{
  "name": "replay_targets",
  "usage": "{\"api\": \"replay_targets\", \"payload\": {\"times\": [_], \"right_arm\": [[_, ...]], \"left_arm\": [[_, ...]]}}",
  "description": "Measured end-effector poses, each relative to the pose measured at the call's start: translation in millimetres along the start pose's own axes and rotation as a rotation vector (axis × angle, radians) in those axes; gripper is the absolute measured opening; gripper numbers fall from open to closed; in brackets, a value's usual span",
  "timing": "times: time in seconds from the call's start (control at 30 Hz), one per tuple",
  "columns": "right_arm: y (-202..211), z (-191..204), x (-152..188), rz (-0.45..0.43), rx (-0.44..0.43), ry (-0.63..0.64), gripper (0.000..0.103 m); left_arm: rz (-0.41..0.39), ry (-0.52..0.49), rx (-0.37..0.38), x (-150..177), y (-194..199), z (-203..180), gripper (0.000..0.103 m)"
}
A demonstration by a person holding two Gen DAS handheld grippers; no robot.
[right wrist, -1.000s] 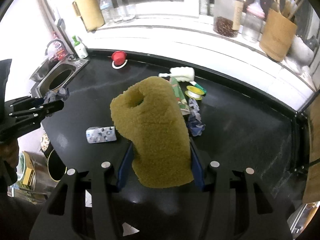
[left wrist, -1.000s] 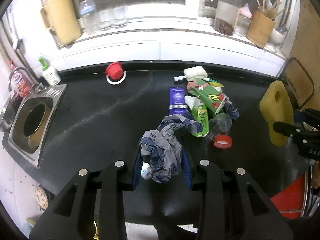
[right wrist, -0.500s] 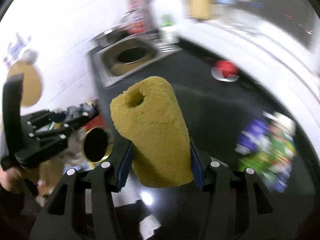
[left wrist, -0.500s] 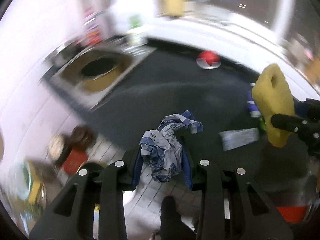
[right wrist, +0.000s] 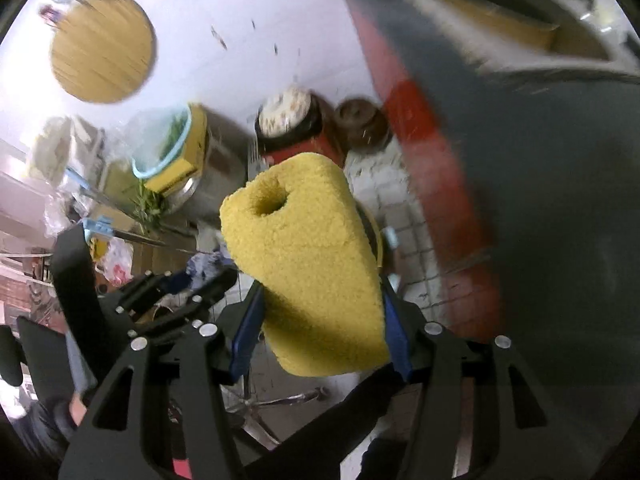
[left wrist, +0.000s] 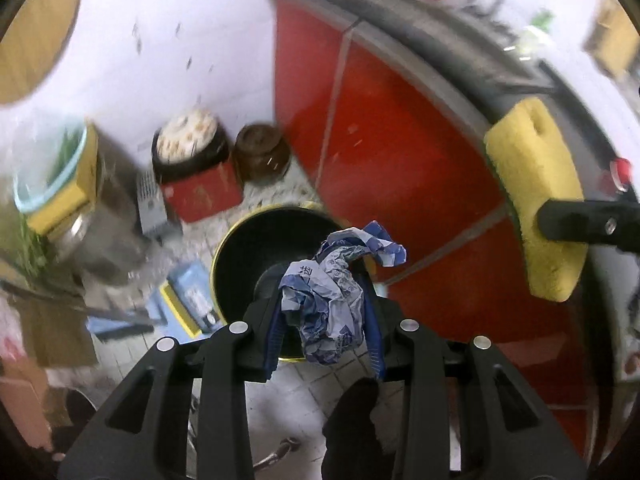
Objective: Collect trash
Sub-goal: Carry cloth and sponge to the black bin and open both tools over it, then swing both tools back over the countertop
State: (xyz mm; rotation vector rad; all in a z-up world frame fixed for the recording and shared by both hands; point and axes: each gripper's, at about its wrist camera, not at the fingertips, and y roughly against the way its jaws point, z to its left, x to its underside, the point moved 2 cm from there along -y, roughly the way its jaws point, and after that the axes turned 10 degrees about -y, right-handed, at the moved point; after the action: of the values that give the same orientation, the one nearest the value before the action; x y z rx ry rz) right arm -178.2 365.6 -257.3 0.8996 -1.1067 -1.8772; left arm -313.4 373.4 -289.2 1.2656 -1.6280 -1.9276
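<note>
My left gripper [left wrist: 324, 320] is shut on a crumpled blue-and-white wrapper [left wrist: 332, 300] and holds it over a round black bin with a yellow rim [left wrist: 256, 256] on the tiled floor. My right gripper [right wrist: 320, 328] is shut on a yellow sponge with a hole [right wrist: 308, 256]. The sponge also shows at the right of the left wrist view [left wrist: 536, 196], held beside the red cabinet. The left gripper and wrapper [right wrist: 204, 264] show at the left of the right wrist view. The bin is mostly hidden behind the sponge there.
A red cabinet front [left wrist: 392, 140] under the black counter edge [left wrist: 440, 36] stands to the right. On the floor by the white wall are a red box with a patterned lid [left wrist: 192, 160], a brown jar [left wrist: 260, 152], a metal pot [left wrist: 100, 240] and a blue-yellow box [left wrist: 188, 300].
Both grippers have swung left off the counter and tipped down toward the floor, still holding the wrapper and the sponge. The bin has come into view under the left gripper.
</note>
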Motion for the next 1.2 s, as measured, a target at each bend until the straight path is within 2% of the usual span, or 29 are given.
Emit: {"api": "replay_targets", "payload": {"times": [0.1, 0.23, 0.27, 0.3, 0.37, 0.5, 0.57, 0.63, 0.77, 0.87, 0.93, 1.0, 1.1, 1.2], "right_arm": [[-49.2, 10.6, -14.0, 0.058, 0.016, -0.005, 0.055], [-94.3, 21.5, -26.7, 0.099, 0.041, 0.017, 0.059], [-96.8, 20.9, -27.2, 0.104, 0.046, 0.02, 0.065], [-103.6, 23.4, -30.6, 0.109, 0.053, 0.022, 0.075], [-110.8, 24.7, -36.8, 0.104, 0.057, 0.021, 0.09], [-101.6, 30.0, -38.7, 0.098, 0.035, 0.013, 0.09], [-84.1, 32.1, -35.8, 0.083, 0.034, 0.029, 0.09], [-61.3, 31.5, -31.0, 0.062, 0.044, 0.045, 0.09], [16.9, 10.2, -7.2, -0.011, 0.041, 0.027, 0.09], [95.6, -19.8, 16.9, -0.115, 0.056, -0.017, 0.095], [158.6, -48.7, 39.6, -0.213, 0.103, -0.058, 0.096], [210.1, -78.3, 64.1, -0.291, 0.168, -0.118, 0.096], [279.5, -129.7, 107.4, -0.396, 0.232, -0.263, 0.096], [332.9, -176.9, 154.8, -0.486, 0.311, -0.397, 0.096]], "left_arm": [[0.051, 0.046, 0.016, 10.3, -48.6, 19.2, 0.034], [0.054, 0.069, 0.04, 14.9, -74.8, 34.5, 0.037], [0.048, 0.078, 0.048, 16.9, -75.7, 36.3, 0.047], [0.042, 0.091, 0.055, 17.3, -78.9, 39.3, 0.068], [0.03, 0.096, 0.026, 16.2, -81.3, 44.1, 0.082], [0.041, 0.114, 0.028, 18.8, -76.5, 52.2, 0.083], [0.025, 0.103, 0.024, 16.6, -64.2, 52.2, 0.083], [0.013, 0.077, 0.011, 12.1, -46.6, 46.6, 0.083], [-0.034, -0.021, -0.017, -4.7, 8.7, 16.0, 0.083], [-0.103, -0.136, 0.015, -23.0, 61.4, -30.8, 0.088], [-0.162, -0.236, 0.048, -36.5, 97.0, -75.6, 0.093], [-0.216, -0.336, 0.108, -47.6, 127.7, -123.3, 0.095], [-0.282, -0.516, 0.285, -63.5, 169.1, -215.7, 0.096], [-0.308, -0.663, 0.409, -66.3, 191.4, -289.6, 0.096]]}}
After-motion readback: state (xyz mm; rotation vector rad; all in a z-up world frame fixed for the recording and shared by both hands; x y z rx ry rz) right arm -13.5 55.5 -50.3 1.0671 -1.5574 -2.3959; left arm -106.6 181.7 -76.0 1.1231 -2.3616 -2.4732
